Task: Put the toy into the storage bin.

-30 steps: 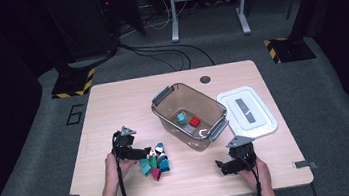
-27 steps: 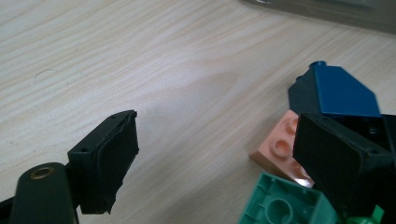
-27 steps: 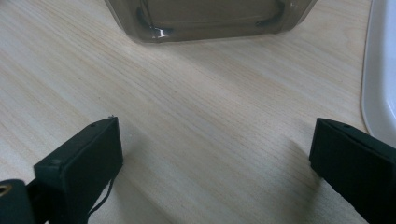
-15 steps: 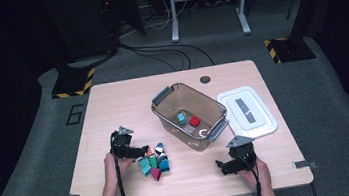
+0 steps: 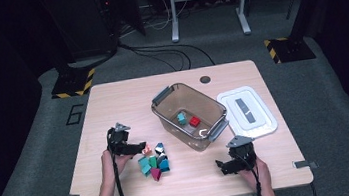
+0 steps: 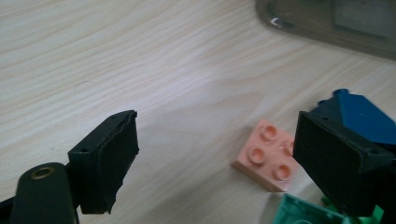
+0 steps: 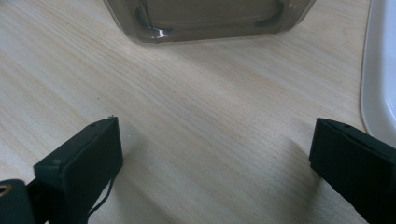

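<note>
The clear plastic tub (image 5: 190, 116) stands on the wooden bench (image 5: 113, 105) ahead of both grippers and holds a teal brick (image 5: 181, 118), a red brick (image 5: 194, 121) and a small pale piece. Its white lid (image 5: 246, 112) lies flat beyond the right gripper (image 5: 227, 166). Nothing has visibly shifted since a second ago; both hands sit where they were. The left gripper (image 6: 215, 158) stands wide open and grips nothing; a peach studded brick (image 6: 266, 154) lies between its jaws, close to the far one, with dark blue and green bricks just behind. The right gripper is also wide open over bare wood grain.
</note>
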`<state>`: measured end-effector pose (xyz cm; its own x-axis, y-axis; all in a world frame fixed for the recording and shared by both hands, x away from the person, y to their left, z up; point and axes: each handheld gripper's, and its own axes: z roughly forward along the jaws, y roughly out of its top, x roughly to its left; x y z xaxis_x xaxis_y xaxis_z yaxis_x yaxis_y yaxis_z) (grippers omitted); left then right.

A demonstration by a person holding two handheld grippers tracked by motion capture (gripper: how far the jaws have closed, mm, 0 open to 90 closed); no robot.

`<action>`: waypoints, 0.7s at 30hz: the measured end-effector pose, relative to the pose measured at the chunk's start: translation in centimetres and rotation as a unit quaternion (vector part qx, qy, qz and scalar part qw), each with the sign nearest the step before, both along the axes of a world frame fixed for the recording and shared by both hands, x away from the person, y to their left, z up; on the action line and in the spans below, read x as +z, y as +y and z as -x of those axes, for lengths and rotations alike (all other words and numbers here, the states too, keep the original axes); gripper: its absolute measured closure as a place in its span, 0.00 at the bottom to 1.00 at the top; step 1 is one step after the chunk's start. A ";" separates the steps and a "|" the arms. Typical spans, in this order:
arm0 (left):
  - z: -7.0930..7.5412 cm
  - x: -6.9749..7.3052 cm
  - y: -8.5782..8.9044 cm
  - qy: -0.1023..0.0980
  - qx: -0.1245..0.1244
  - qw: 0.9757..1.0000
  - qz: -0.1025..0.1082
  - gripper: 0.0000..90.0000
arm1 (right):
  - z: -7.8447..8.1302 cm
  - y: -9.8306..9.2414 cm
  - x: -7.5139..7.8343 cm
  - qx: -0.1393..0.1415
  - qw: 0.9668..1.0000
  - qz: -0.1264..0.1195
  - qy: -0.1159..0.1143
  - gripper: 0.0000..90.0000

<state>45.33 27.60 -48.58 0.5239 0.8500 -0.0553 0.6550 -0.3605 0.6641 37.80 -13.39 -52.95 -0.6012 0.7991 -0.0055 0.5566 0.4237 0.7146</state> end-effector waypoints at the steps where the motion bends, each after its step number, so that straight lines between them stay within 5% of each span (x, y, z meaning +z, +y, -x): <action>1: 0.0 0.0 0.0 0.000 0.000 1.000 0.000 0.15 | 0.0 0.0 0.0 0.000 1.000 0.000 0.000 0.02; 5: -0.1 -0.6 -0.7 0.020 -0.022 1.000 -0.010 0.16 | 0.0 0.0 0.0 0.000 1.000 0.000 0.000 0.02; 7: -0.2 -1.0 -1.0 0.019 -0.012 0.999 -0.036 0.16 | 0.0 0.0 0.0 0.000 1.000 0.000 0.000 0.02; 16: -0.4 -1.6 -1.1 0.035 -0.027 0.999 -0.033 0.18 | 0.0 0.0 0.0 0.001 1.000 0.000 0.001 0.02; 17: -0.3 -1.8 -1.2 0.033 -0.037 0.999 -0.023 0.33 | 0.0 0.0 0.0 0.001 1.000 0.000 0.001 0.02; 21: -0.2 -1.7 -1.5 0.033 -0.055 0.998 -0.028 0.47 | 0.0 0.0 0.0 0.001 1.000 0.000 0.001 0.02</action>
<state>45.54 26.11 -50.32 0.6112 0.7901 -0.0466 0.6510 -0.4684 0.5973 37.80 -13.42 -52.94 -0.6032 0.7976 -0.0042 0.5569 0.4249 0.7136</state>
